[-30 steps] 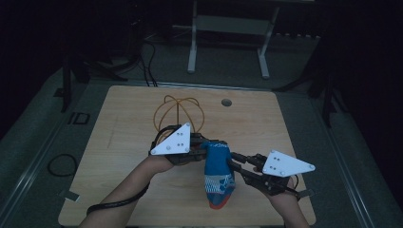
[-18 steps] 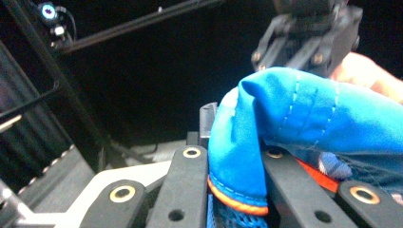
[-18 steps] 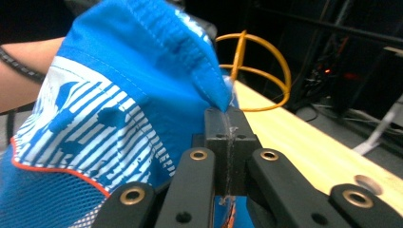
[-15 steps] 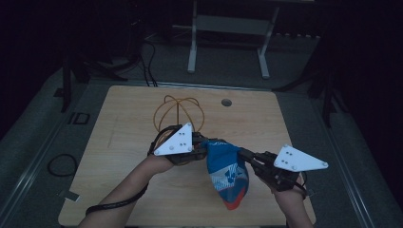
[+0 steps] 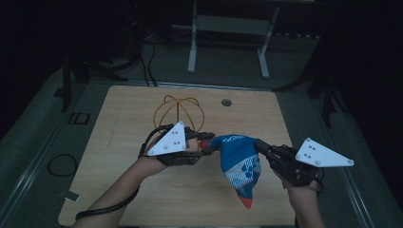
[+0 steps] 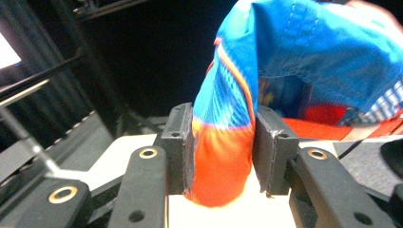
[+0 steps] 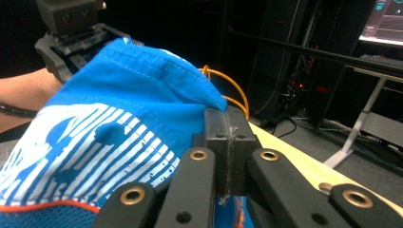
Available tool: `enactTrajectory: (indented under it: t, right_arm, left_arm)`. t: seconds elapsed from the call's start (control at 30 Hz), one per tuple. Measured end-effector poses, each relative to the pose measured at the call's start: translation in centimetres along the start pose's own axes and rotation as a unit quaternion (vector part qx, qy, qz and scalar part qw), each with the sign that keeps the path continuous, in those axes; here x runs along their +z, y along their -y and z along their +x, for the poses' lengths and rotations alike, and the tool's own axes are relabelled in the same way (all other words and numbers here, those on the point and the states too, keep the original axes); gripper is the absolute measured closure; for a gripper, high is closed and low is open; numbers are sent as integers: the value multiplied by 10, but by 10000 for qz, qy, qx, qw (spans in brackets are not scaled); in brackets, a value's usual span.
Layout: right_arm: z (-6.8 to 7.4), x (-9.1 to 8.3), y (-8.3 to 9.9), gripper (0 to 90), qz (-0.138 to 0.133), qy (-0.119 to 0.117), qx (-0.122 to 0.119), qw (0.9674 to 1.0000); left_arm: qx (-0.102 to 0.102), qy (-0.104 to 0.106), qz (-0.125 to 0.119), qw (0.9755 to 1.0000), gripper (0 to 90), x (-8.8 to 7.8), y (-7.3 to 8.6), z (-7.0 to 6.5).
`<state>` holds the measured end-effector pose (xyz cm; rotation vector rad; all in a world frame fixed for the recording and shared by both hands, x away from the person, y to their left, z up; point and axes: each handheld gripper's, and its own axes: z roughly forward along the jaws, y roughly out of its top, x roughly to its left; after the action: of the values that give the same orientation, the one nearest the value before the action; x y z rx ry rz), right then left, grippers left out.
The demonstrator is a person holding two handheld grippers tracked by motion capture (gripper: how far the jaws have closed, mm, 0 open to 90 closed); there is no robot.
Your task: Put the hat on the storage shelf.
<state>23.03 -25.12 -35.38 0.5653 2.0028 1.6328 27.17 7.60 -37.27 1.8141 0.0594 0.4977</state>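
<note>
The high view is dim; the room around the wooden table [image 5: 142, 190] is almost black, and the table top is lit only softly, with no hard shadows. The two grey plates are the brightest things there. The left gripper view is much brighter: the blue and orange cloth [image 6: 223, 156] between the jaws is overexposed and blurred, and the pale surface under the jaws glares nearly white. Behind the jaws all is dark. In the right gripper view the cloth [image 7: 119, 114] is sharp; a monitor [image 7: 387, 19] glows far behind the jaws
</note>
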Motion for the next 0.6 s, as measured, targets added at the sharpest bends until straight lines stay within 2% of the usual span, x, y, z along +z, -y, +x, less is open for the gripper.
enactTrajectory:
  t: [0.27, 0.43, 0.6]
  right_arm:
    - [-5, -5, -6, 900, -47, 173, -24, 9998]
    - [-8, -4, -13, 900, -99, 181, -9, 9998]
    - [-12, 6, -29, 900, -153, 251, -131, 9995]
  left_arm:
    - [-97, -220, 24, 9997, 621, -20, 10, 3]
    - [-240, -392, 41, 9989, 568, -35, 23, -1]
    - [-455, -672, -2, 9967, 499, -54, 41, -6]
